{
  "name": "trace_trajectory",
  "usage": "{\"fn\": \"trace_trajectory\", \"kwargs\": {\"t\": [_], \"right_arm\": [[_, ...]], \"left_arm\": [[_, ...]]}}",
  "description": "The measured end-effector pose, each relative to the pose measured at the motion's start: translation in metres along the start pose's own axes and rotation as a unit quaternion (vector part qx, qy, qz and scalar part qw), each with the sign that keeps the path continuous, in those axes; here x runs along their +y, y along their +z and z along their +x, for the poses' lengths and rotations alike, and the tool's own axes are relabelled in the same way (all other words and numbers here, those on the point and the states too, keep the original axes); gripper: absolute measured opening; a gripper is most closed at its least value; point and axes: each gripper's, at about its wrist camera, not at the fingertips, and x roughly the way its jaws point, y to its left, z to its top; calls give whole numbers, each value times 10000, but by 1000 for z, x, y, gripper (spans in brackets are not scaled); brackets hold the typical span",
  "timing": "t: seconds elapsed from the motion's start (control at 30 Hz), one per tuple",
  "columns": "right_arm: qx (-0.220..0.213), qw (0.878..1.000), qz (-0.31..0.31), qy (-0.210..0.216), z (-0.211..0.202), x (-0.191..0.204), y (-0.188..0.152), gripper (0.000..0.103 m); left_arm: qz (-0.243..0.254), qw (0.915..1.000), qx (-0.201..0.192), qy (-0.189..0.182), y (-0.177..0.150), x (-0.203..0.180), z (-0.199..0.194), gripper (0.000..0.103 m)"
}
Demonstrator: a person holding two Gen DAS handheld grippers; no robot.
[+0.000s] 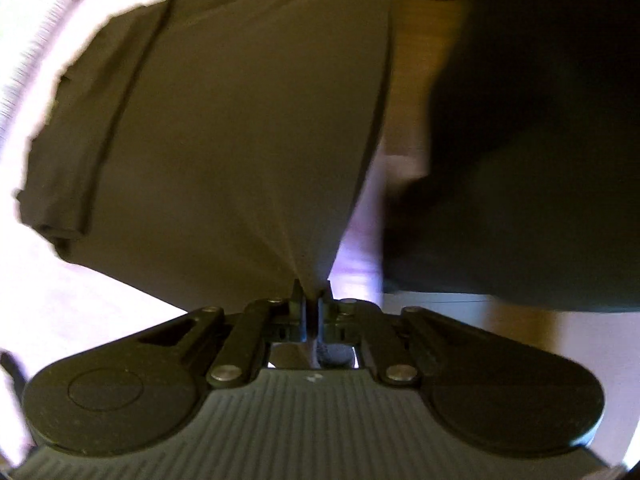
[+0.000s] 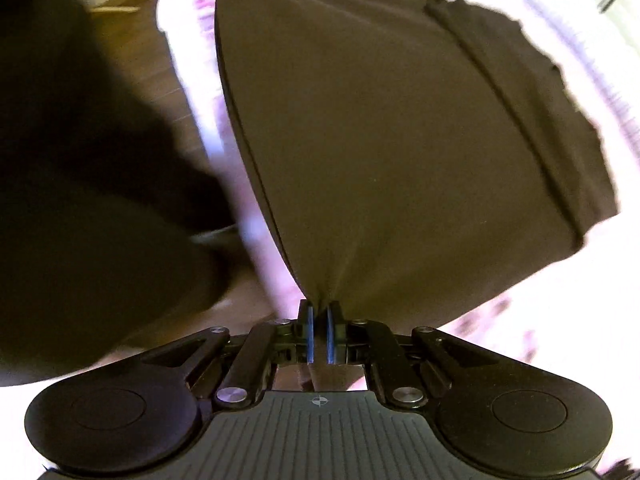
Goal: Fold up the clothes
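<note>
- Fingers of the left gripper are pinched tight on a gathered corner of the brown garment, which hangs forward and down over the pale patterned bedcover.
- Fingers of the right gripper clamp the other corner the same way.
- Both hands look equally near; the held edge runs between them, so the fold likely carries it over the hanging part.

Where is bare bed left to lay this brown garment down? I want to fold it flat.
Bare pale bedcover shows below and outside the hanging brown garment, beside its sleeve hem. Same in the right view. Inward is crowded: a person's dark clothing over wood floor.
</note>
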Motion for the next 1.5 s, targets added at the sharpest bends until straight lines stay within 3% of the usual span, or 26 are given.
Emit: {"fn": "trace_trajectory", "kwargs": {"t": [0.1,0.2,0.33,0.43,0.5,0.67,0.8,1.0,1.17,1.27,1.37,1.43,1.5], "right_arm": [[232,9978,-67,611,-17,20,-9,5],[275,9976,-141,624,-39,9,-3,5],[21,9998,-188,-37,-76,-57,38,5],[-197,9975,-243,-639,-92,-124,84,5],[-282,9952,-187,-913,-91,-170,113,5],[-205,9925,290,-1172,-56,-274,170,5],[4,9918,598,-1129,-9,-337,204,5],[212,9915,857,-953,31,-408,229,5],[262,9929,912,-715,52,-459,240,5],[288,9928,1051,-504,75,-483,242,5],[284,9922,1166,-345,102,-500,242,6],[157,9898,1365,-367,113,-509,238,9],[-7,9826,1707,-732,117,-520,233,12]], "left_arm": [[-329,9963,17,-788,0,-29,-11,2],[-708,9938,-100,-847,8,-10,-23,2],[-1135,9922,-503,-120,23,82,-51,2],[-1389,9859,-814,447,33,168,-68,2],[-1592,9809,-933,619,39,226,-69,3],[-1838,9758,-995,646,44,346,-29,3],[-1986,9747,-851,569,43,415,22,3],[-2580,9631,-727,233,37,469,72,3],[-3121,9475,-682,133,37,507,103,3],[-3287,9430,-513,70,40,513,120,4],[-3665,9295,-394,96,35,527,140,11],[-4113,9096,-444,379,24,536,140,15],[-4613,8834,-445,701,9,545,137,16]]}}
